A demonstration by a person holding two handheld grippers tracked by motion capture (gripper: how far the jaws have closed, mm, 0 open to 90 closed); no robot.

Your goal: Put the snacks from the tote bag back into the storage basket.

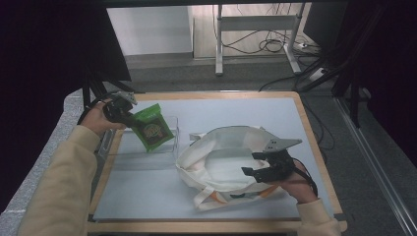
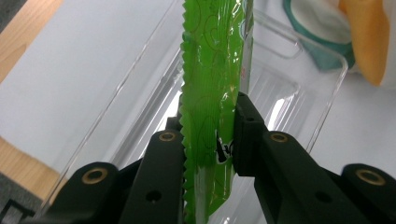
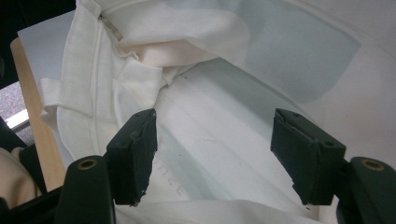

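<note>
- Left tongs (image 1: 129, 119) clenched on a green snack packet (image 1: 152, 128), pads pressing flat on both faces of the foil near one crimped edge.
- Same grip seen close in the left gripper view: packet (image 2: 212, 84) standing edge-on between the two black jaws, zigzag seal toward the left jaw.
- Packet held in the air, tilted, above a clear plastic tray (image 1: 169, 147) at the left part of the tabletop (image 1: 275, 110).
- Tray wall (image 2: 322, 88) visible behind the packet, transparent, with ribbed floor.
- Right tongs (image 1: 255, 163) released, jaws wide apart, nothing pinched between them.
- Placed over the near right rim of a white cloth tote bag (image 1: 216, 142), mouth spread open and facing up.
- Bag lying just beside the tray, to its right; orange and teal print showing at the near lower edge.
- Inside of the bag (image 3: 219, 116) seen between the open jaws in the right gripper view: pale lining, a folded seam and a strap loop at the upper left.
- Cream sleeves on both forearms, entering from the near side.
</note>
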